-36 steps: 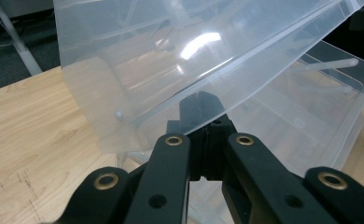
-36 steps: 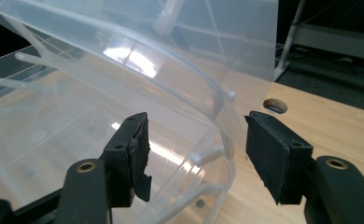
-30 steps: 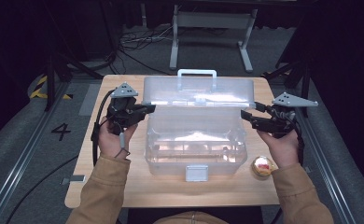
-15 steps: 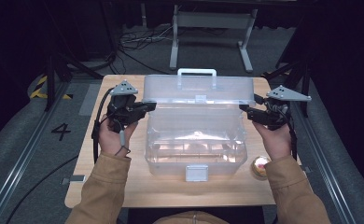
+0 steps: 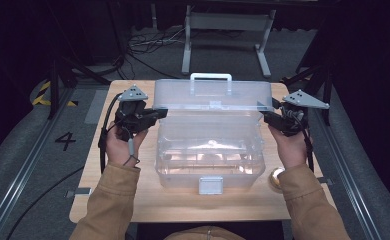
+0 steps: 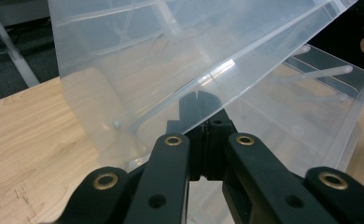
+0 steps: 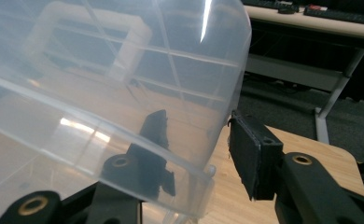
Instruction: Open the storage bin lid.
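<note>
Centrally, clear box (image 5: 208,150) on wooden table (image 5: 148,200); dark room, grey floor (image 5: 28,165).

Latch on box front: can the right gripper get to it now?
Probably: nothing blocks the latch, but the right gripper straddles the lid's side and must leave it first.
</note>
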`<move>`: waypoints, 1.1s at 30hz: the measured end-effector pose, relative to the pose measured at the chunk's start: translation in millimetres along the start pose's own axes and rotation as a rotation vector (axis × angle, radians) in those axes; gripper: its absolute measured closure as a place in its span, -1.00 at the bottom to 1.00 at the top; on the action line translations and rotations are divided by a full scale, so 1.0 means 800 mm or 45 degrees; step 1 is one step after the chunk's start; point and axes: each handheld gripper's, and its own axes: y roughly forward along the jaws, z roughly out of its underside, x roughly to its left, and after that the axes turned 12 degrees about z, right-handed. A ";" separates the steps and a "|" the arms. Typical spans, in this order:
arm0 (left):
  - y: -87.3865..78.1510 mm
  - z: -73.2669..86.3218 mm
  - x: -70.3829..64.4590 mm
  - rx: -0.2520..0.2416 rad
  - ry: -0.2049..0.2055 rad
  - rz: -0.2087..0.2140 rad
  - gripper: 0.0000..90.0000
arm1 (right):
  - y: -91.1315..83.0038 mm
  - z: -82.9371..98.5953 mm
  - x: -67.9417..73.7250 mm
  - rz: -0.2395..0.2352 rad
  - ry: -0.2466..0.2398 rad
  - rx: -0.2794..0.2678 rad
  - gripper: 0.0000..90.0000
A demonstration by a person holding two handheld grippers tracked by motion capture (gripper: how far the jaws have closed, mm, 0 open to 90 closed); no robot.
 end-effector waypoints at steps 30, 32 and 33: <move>0.000 -0.001 -0.008 0.015 0.008 0.029 0.77 | -0.005 0.006 -0.004 0.071 0.064 -0.081 0.70; -0.003 0.000 -0.009 0.026 0.010 0.042 0.75 | -0.005 0.005 -0.004 0.071 0.064 -0.073 0.70; -0.004 0.001 -0.009 0.029 0.011 0.045 0.74 | -0.004 0.004 -0.005 0.069 0.063 -0.071 0.70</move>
